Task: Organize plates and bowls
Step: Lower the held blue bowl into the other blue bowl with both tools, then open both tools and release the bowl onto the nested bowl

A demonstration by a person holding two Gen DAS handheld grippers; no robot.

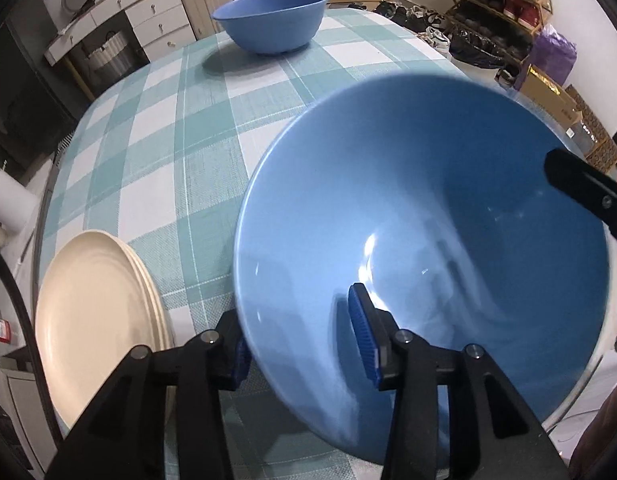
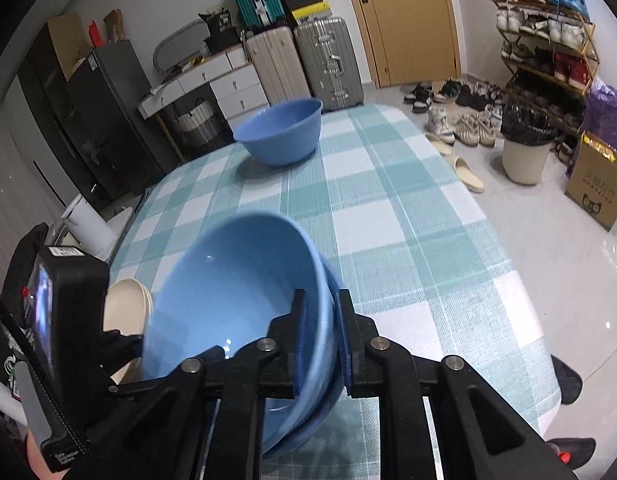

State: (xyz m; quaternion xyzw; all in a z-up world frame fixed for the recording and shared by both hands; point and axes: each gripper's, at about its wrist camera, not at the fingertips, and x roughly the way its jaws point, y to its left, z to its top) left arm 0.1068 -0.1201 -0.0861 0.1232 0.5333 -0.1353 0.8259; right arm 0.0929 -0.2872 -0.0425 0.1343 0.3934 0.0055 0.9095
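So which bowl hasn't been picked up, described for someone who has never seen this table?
Start at the teal-and-white checked tablecloth. At its far end, nearest the suitcases, a blue bowl stands alone. Unlike the near blue bowl, no hand-held gripper touches it, and the cream plates lie at the opposite end.

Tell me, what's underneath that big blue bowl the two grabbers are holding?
In the right wrist view, a second, darker blue bowl sits nested under the light blue bowl. Only its rim shows; the rest is covered.
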